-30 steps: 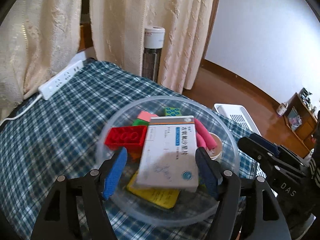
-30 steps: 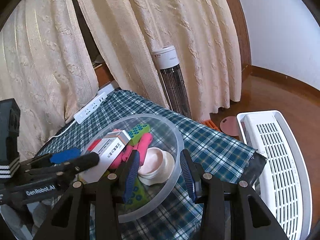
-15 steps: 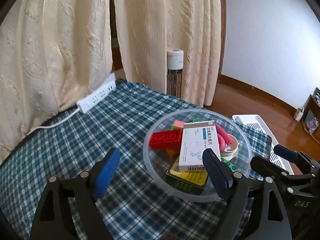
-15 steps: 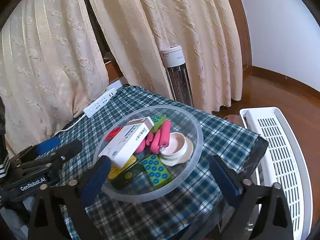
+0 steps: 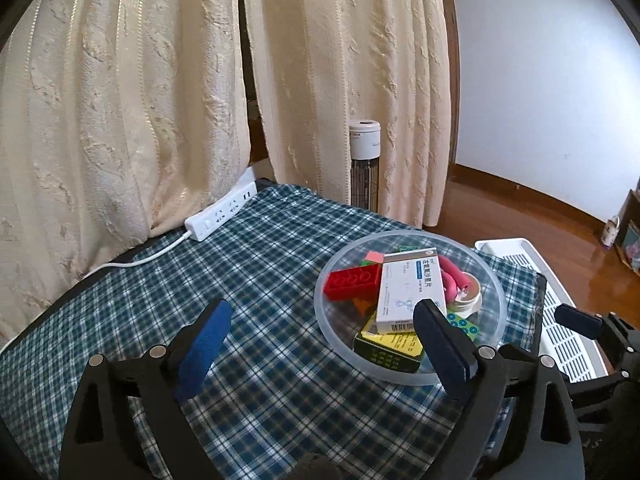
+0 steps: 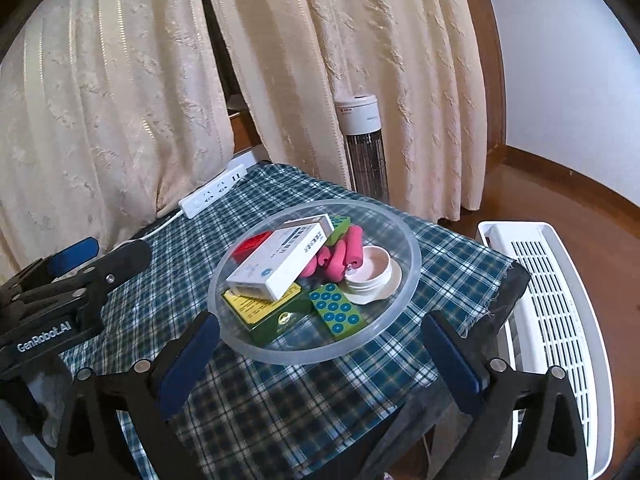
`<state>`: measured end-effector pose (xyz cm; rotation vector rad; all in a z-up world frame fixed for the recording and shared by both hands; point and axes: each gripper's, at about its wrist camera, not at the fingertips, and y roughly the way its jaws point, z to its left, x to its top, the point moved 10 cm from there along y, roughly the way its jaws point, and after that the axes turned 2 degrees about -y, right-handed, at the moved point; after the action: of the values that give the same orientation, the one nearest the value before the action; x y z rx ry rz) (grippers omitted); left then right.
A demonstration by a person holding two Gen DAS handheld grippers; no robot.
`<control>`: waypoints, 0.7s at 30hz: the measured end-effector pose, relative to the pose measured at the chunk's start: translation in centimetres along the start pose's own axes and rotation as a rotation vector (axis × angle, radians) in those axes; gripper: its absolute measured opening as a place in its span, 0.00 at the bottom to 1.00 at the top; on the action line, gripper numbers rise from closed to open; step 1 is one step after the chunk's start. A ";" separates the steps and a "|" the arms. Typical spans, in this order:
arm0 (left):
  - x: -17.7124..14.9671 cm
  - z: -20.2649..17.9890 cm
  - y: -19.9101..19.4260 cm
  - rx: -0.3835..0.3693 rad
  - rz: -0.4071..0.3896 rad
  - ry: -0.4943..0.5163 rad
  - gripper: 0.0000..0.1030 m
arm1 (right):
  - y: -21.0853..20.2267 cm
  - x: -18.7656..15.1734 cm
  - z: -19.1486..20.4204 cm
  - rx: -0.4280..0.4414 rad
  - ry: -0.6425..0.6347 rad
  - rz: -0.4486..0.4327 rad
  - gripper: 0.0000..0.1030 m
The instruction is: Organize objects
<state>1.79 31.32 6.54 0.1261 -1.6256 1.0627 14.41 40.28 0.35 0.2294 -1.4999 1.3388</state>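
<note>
While both sets of jaws stand spread with nothing between the pads, the left gripper [image 5: 320,344] hangs over bare checked cloth and the right gripper [image 6: 320,360] sits at the near rim of the clear bowl [image 6: 412,280]. The left jaws have just been opening, and so have the right ones, now very wide; no object lies between either pair. In the left wrist view the right-hand blue pad overlaps the bowl's near edge, while the other pad is over open tablecloth [image 5: 260,272].

Inside the bowl a white medicine box [image 6: 280,260] lies tilted on top of the pile, resting on a yellow-and-green box [image 6: 268,312]. Just beside it are a red building block [image 5: 352,280], pink foam rollers [image 6: 344,256], a green block with blue dots [image 6: 338,312] and a small white jar [image 6: 370,272] with its lid under it.

Left of the bowl the cloth is free all the way to a white power strip [image 5: 220,216] at the far edge, against the cream curtains [image 5: 120,120]. The bowl sits near the table's right edge, where the cloth ends in a frayed hem. Beyond that edge, lower down, stand a white slatted appliance [image 6: 552,320] and a tower heater [image 6: 364,144] on the wooden floor.
</note>
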 end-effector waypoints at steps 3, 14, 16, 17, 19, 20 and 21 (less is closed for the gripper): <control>-0.2 0.1 -0.2 0.016 0.000 0.003 0.91 | 0.0 -0.2 0.2 -0.004 -0.014 0.000 0.99; -0.9 0.0 0.2 0.026 0.027 0.012 0.91 | 0.7 -0.9 0.6 -0.017 -0.060 0.019 0.99; -1.1 0.0 0.3 0.023 0.036 0.007 0.91 | 0.9 -1.0 0.6 -0.016 -0.061 0.023 0.99; -1.2 0.0 0.4 0.024 0.042 0.004 0.91 | 1.0 -1.1 0.6 -0.019 -0.063 0.025 0.99; -1.3 0.1 0.6 0.028 0.051 0.002 0.91 | 1.2 -1.2 0.5 -0.026 -0.068 0.027 0.99; -1.3 0.1 0.7 0.029 0.053 0.001 0.91 | 1.4 -1.3 0.5 -0.030 -0.071 0.030 0.99; -1.4 0.1 0.8 0.031 0.056 0.001 0.91 | 1.6 -1.4 0.4 -0.031 -0.072 0.034 0.99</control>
<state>1.77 31.12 4.92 0.1014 -1.6203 1.1309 13.63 39.83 -1.58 0.2359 -1.5903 1.3456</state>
